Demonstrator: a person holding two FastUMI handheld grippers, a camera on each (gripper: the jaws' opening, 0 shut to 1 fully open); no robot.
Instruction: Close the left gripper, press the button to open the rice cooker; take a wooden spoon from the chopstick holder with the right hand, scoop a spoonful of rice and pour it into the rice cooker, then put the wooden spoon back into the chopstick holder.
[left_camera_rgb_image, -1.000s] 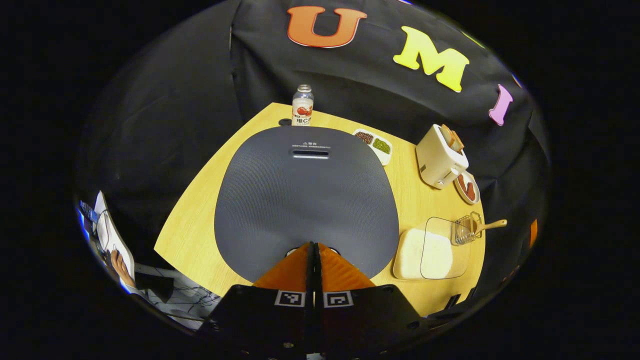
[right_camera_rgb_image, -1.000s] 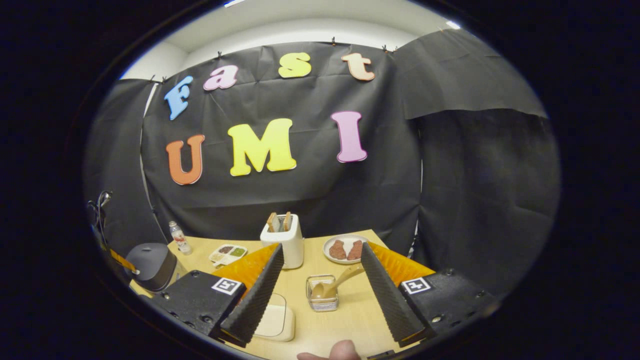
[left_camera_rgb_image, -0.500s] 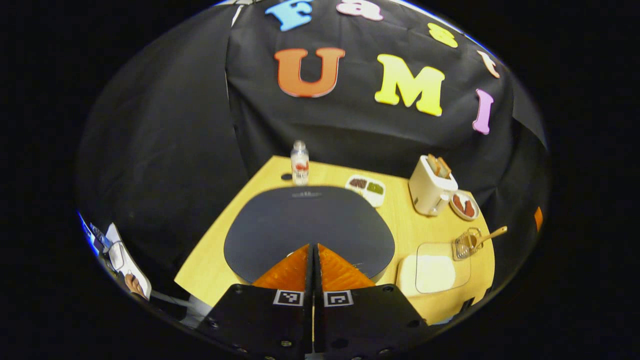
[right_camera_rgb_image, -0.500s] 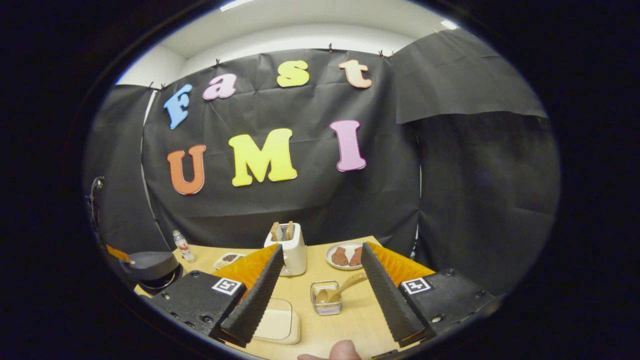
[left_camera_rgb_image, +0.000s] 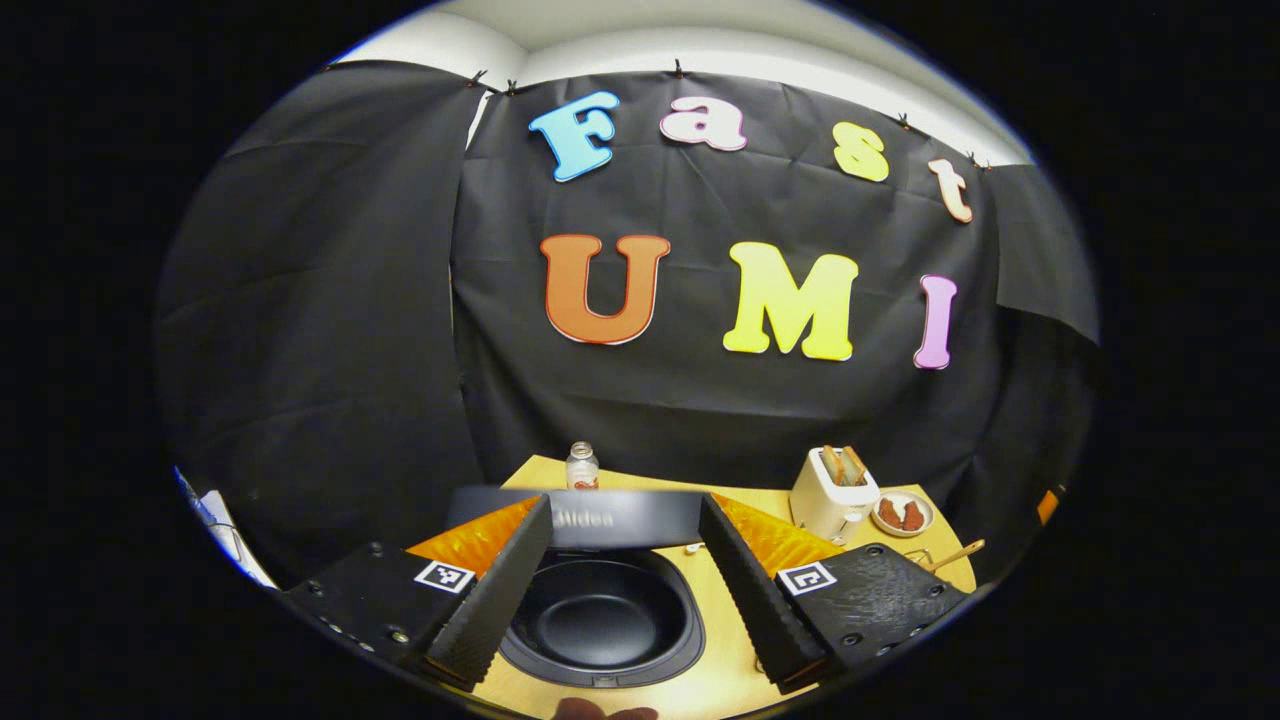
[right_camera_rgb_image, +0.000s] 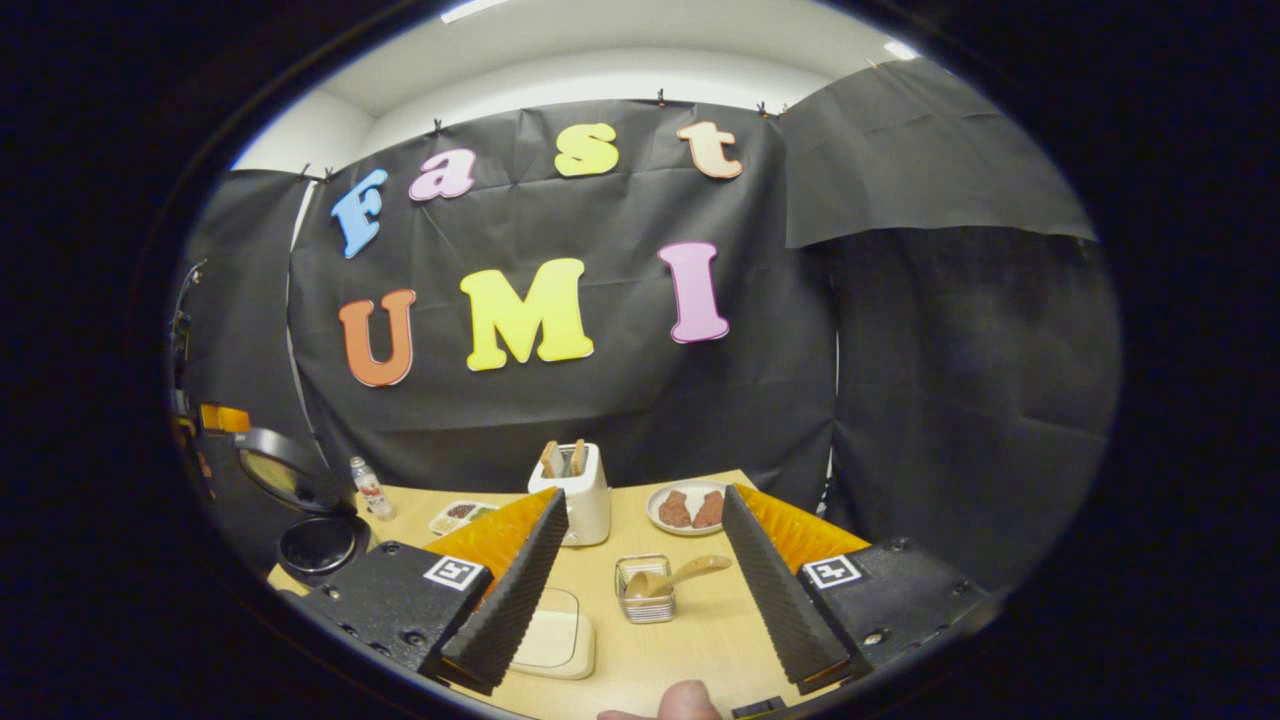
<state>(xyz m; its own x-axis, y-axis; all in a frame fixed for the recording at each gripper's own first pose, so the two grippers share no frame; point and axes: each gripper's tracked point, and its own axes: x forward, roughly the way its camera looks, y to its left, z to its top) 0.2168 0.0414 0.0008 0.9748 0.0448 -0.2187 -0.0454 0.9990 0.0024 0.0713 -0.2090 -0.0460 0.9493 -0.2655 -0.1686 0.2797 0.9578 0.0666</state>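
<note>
In the left gripper view the cooker's (left_camera_rgb_image: 600, 620) raised lid (left_camera_rgb_image: 625, 518) is blurred, and the left gripper's (left_camera_rgb_image: 612, 590) spread fingers cover both its ends and the pot's side rims. The bottle (left_camera_rgb_image: 581, 467) behind the lid shows its top alone. The spoon (left_camera_rgb_image: 958, 553) and holder at the right edge are mostly hidden behind the right finger's mount. In the right gripper view the right gripper's (right_camera_rgb_image: 640, 585) left finger (right_camera_rgb_image: 505, 595) covers part of the rice box (right_camera_rgb_image: 555, 640) and the dish (right_camera_rgb_image: 455, 515) of beans; the beans are too small to tell apart. The cooker (right_camera_rgb_image: 315, 545) sits at the left edge, distorted. A fingertip (right_camera_rgb_image: 680, 700) is cut off by the bottom edge. The food on the plate (right_camera_rgb_image: 685, 510) cannot be told.
</note>
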